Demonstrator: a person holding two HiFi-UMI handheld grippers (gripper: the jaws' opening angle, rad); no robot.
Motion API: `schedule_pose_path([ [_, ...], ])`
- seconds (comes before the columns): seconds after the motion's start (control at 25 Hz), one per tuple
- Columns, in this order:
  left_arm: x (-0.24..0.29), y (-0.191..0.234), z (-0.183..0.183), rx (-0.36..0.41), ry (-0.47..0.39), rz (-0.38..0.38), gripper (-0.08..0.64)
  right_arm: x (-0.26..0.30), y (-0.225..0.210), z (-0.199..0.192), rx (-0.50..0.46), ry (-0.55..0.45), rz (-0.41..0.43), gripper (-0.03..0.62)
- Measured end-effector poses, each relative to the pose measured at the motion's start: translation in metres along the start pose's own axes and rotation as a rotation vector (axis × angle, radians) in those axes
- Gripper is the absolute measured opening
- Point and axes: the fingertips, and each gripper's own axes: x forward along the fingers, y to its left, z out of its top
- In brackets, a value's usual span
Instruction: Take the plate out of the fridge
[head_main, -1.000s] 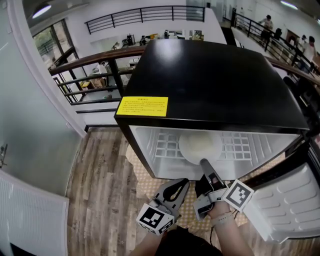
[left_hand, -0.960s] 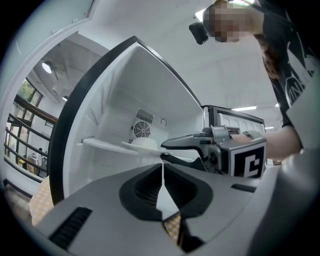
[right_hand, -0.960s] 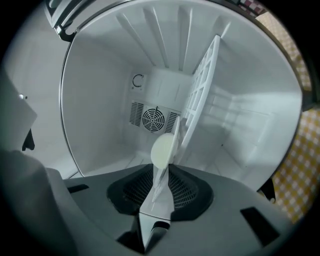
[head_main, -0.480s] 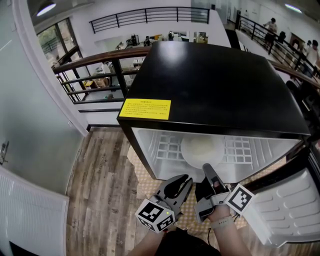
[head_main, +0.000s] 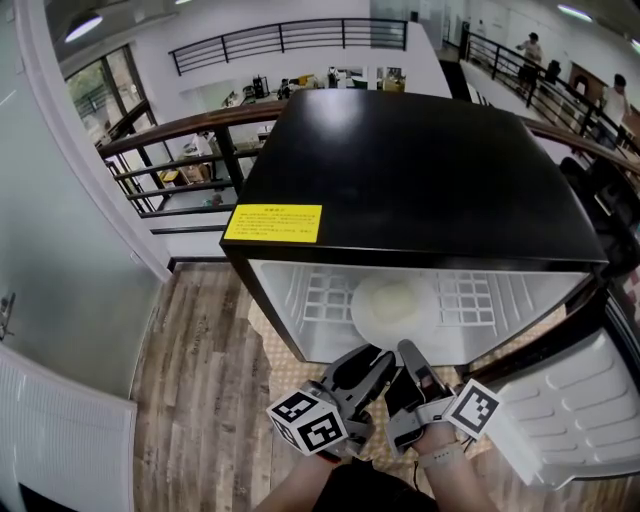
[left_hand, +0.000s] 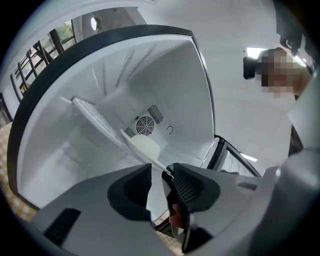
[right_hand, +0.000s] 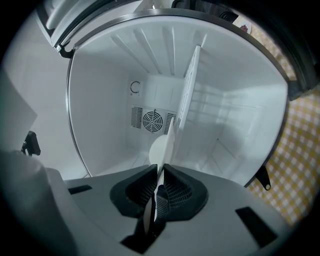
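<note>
Inside the fridge (head_main: 400, 170), on its wire shelf (head_main: 470, 295), the plate (head_main: 395, 305) has its near rim clamped by the just-closed right tool (right_hand: 159, 175); the left tool (left_hand: 161, 170), jaws just opened around that rim, should grip before a level pull.

Head view: looked steeply down onto the open black-topped, white-lined fridge (head_main: 400, 170), mid-frame.
Left gripper view: sat close at the fridge mouth, rolled, facing inward.
Right gripper view: likewise.
All three shared the round white plate (head_main: 393, 305) (left_hand: 142, 146) (right_hand: 160, 150); both gripper views, the round rear fan grille (left_hand: 145, 125) (right_hand: 152, 120).
</note>
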Motion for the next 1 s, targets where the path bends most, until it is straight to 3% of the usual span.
schedule_pose_path([
  [0.4, -0.002, -0.001, -0.001, -0.147, -0.038, -0.017, 0.091, -0.009, 0.003, -0.004, -0.043, 0.034, -0.014, 0.058],
  [0.48, -0.002, 0.000, -0.002, -0.154, -0.038, -0.023, 0.087, -0.008, 0.001, -0.001, -0.047, 0.032, -0.032, 0.062],
  [0.56, -0.001, -0.001, -0.002, -0.162, -0.034, -0.026, 0.086, -0.005, 0.000, 0.003, -0.034, 0.029, -0.037, 0.136],
  [1.0, -0.003, -0.004, -0.004, -0.162, -0.019, -0.045, 0.081, 0.014, -0.009, 0.007, 0.007, 0.018, -0.031, 0.135],
])
